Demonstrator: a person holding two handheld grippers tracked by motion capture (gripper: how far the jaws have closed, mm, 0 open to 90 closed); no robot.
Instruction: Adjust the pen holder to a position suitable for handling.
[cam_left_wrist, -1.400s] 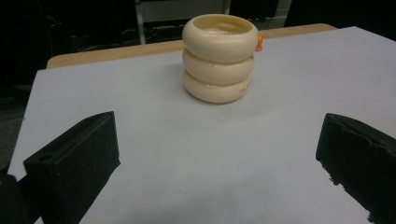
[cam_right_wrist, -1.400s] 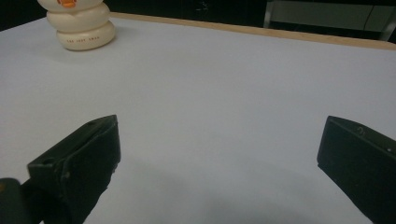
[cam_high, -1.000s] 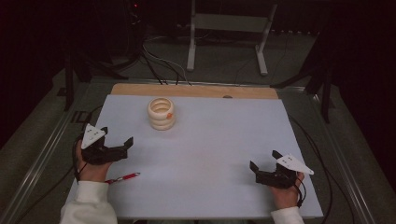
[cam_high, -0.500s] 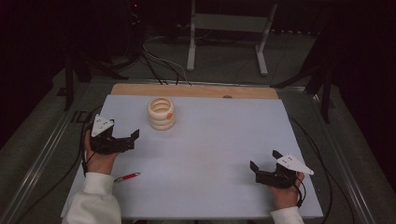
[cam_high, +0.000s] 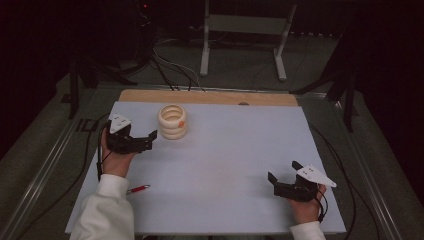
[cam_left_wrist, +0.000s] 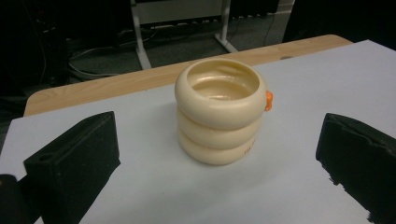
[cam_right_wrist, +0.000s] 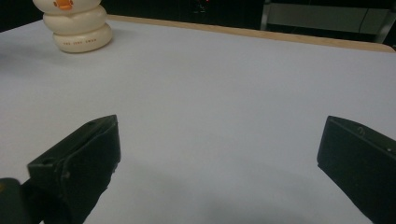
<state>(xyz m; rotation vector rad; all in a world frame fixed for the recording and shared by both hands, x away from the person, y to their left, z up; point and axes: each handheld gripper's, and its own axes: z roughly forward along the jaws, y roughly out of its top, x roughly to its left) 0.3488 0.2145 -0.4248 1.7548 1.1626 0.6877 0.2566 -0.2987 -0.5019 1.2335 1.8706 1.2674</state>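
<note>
The ribbed cream cup (cam_left_wrist: 219, 111) stands upright near the table's (cam_high: 240, 165) far left. Left tongs (cam_high: 145, 140) are released, just beside it; right tongs (cam_high: 281, 181) are released, well apart. An off-centre closure may tip the cup.

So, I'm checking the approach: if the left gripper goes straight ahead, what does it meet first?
Probably the cream ringed cup: it stands centred between the left gripper's open jaws, just ahead.
</note>
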